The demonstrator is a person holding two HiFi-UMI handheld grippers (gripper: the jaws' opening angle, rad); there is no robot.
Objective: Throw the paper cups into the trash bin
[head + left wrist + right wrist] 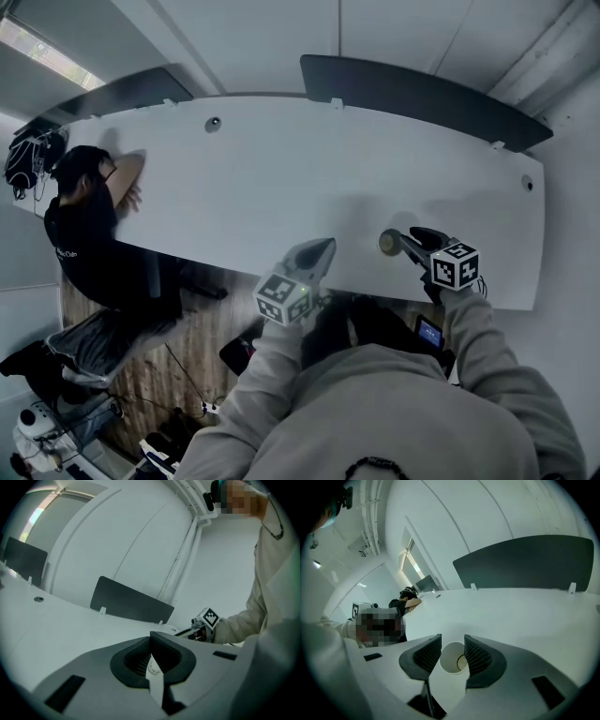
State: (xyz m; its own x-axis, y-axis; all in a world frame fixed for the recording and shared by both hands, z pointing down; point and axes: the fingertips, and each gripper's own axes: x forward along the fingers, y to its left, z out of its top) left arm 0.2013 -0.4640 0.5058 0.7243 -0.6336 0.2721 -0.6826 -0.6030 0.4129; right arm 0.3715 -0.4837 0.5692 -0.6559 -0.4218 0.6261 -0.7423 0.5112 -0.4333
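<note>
The paper cup (387, 242) sits near the table's (281, 187) near edge, towards its right end, mouth turned toward the right gripper (452, 641). That gripper's fingers stand apart around the cup. The left gripper's (151, 644) fingers are closed on nothing.

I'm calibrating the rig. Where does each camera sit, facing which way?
Head view: on the person's head, looking down at the table; sleeves, left gripper and right gripper show.
Left gripper view: rides the left gripper, faces across the table; own jaws, right gripper show.
Right gripper view: rides the right gripper, faces the paper cup; own jaws show.
Shared: head and right gripper views show the paper cup.
</note>
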